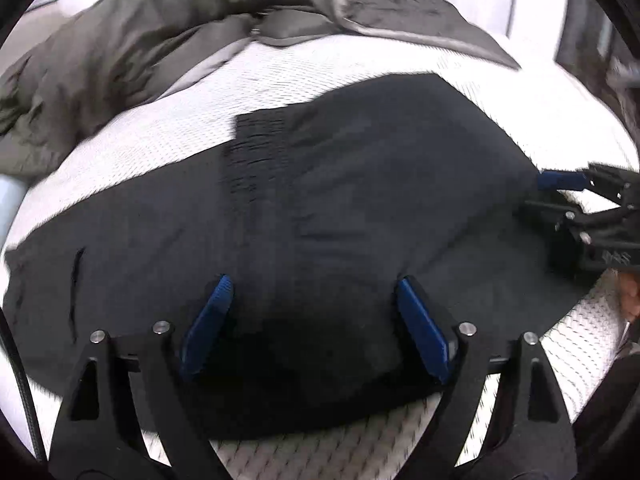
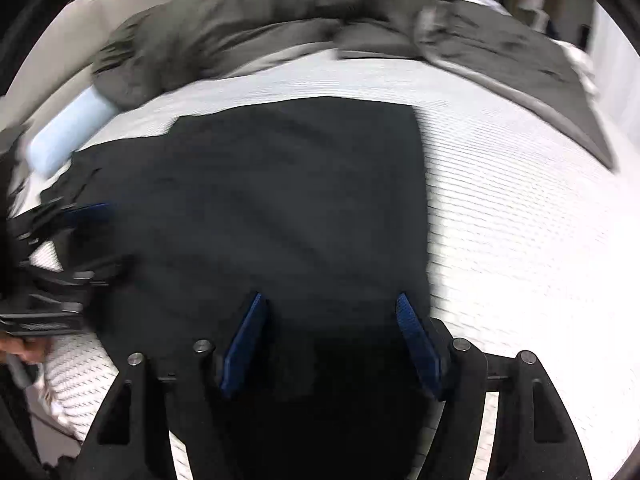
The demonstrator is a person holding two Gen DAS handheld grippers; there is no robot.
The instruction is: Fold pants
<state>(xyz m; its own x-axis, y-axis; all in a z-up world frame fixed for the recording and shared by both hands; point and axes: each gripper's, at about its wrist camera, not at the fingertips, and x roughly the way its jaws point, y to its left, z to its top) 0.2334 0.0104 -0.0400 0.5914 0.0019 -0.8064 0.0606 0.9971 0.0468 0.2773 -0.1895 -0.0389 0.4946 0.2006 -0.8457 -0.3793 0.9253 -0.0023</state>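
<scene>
Item: black pants (image 1: 320, 216), partly folded, lying flat on a white textured mattress (image 1: 500, 92); waistband ribbing visible toward the left of the left-wrist view.

Left claw (image 1: 312, 320): blue pads spread apart, nothing between them, poised over the near edge of the pants. Whether the pads touch the cloth cannot be told.

Right claw (image 2: 332, 336): pads likewise apart and empty, over the near part of the cloth close to its right-hand edge. In the left-wrist view it shows at the far right, by the pants' end.

Step in hand, as judged: taking hold of the near edge for a further fold. To do it well, each claw should close on all layers at once, near the two ends of that edge, then lift and carry evenly so the edge lands square on the far side without dragging the lower layer.

Edges: the far edge and right corner of the pants (image 2: 412, 112) lie straight. The near edge sits close to the mattress front.

Open room: bare mattress to the right and beyond. A grey-green duvet (image 2: 248, 12) is bunched along the far side, and a pale blue roll (image 2: 68, 136) lies far left; keep the fold short of both.
</scene>
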